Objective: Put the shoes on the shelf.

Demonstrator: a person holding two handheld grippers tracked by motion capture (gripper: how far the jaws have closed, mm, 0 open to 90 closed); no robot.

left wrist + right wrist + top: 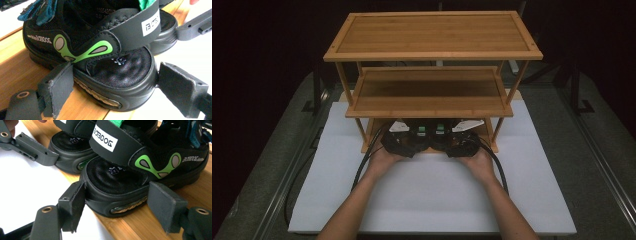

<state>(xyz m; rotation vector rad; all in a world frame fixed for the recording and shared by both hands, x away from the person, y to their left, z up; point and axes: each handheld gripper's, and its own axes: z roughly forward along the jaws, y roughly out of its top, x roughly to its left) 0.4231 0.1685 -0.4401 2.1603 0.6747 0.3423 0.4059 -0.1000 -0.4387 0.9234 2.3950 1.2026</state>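
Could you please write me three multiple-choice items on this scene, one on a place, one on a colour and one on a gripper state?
1. Where does the pair of black strap shoes stand?
A. top shelf
B. middle shelf
C. bottom shelf of the bamboo three-tier rack

2. What colour is the curved trim on each shoe's side?
A. green
B. red
C. yellow

3. How do the left gripper jaws stand?
A. shut on a strap
B. apart either side of the toe
C. shut on nothing

Answers: 1 C, the shoes sit under the two bare shelves; 2 A, green loops show in both gripper views; 3 B, one pad sits at each side of the toe.
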